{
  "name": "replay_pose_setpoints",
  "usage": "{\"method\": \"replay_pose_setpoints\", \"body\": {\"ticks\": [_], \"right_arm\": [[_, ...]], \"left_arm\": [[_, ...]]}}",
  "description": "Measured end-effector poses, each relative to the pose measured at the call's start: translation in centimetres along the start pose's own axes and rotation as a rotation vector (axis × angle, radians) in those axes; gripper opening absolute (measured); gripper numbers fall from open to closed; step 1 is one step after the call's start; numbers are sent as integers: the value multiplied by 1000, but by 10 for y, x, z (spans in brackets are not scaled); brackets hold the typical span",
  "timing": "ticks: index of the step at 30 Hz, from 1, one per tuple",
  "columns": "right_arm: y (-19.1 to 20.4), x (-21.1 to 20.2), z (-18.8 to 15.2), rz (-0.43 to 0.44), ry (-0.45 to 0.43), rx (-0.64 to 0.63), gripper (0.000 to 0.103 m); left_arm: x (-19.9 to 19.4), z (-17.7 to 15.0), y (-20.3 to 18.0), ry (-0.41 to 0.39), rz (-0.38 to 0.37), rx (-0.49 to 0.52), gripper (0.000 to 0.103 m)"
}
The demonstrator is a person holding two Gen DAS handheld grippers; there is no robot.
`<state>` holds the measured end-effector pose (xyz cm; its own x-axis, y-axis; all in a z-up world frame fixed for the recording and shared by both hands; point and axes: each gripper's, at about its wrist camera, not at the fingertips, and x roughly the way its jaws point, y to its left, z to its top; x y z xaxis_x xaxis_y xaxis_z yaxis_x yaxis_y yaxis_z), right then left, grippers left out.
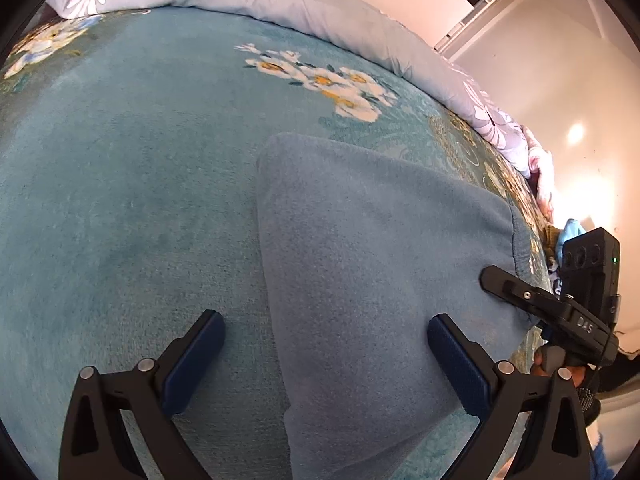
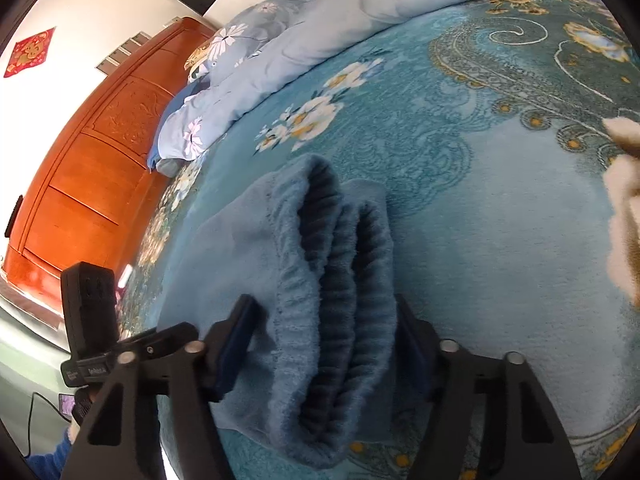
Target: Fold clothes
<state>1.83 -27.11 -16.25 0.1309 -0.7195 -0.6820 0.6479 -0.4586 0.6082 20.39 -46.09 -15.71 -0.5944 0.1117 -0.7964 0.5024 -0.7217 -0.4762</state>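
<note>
Blue fleece trousers [image 1: 380, 248] lie folded on a teal floral blanket [image 1: 132, 184]. Over their near end my left gripper [image 1: 326, 360] is open, and the trousers' left edge runs between its blue pads [image 1: 196, 364] without touching either. In the right wrist view, the ribbed elastic waistband [image 2: 332, 304] is bunched in folds and fills the gap of my right gripper [image 2: 326, 340]. Both fingers press on it from the sides. One finger of that gripper [image 1: 504, 282] shows at the trousers' right end.
A pale blue flowered duvet [image 2: 320, 32] is heaped along the far side of the bed. An orange wooden wardrobe [image 2: 88, 168] stands beyond the bed's left edge. Something cream and fluffy [image 2: 624, 200] lies at the right edge. A person's hand [image 1: 560, 364] holds the right gripper's handle.
</note>
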Motion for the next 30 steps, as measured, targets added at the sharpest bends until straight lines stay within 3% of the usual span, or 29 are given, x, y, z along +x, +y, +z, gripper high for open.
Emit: {"method": "replay_pose_setpoints", "body": {"ticks": [6,8,10,12,20,25,30], "right_arm": [[-1,-1,-1,-14,3,18,47],[0,-1,0,-22,6,27,44],[1,-1,1,-29,7,35,42],[3,0,1,-45,9,44,40],[29,-8,5,-105,-2,45,33],[73,-14,7,-123,-4,-28,31],[135,7,9,-94,1,-108,31]], "left_arm": [[-1,-2,-4,-30,17,-5,102],[-5,-4,-2,-42,2,-14,83],[-5,-5,2,-30,-64,-55,63],[-4,-5,4,-30,-73,-87,60],[-20,-8,-3,-71,-68,-60,29],[-56,-11,5,-113,-81,-11,28],[-106,-11,41,-168,-65,5,28]]}}
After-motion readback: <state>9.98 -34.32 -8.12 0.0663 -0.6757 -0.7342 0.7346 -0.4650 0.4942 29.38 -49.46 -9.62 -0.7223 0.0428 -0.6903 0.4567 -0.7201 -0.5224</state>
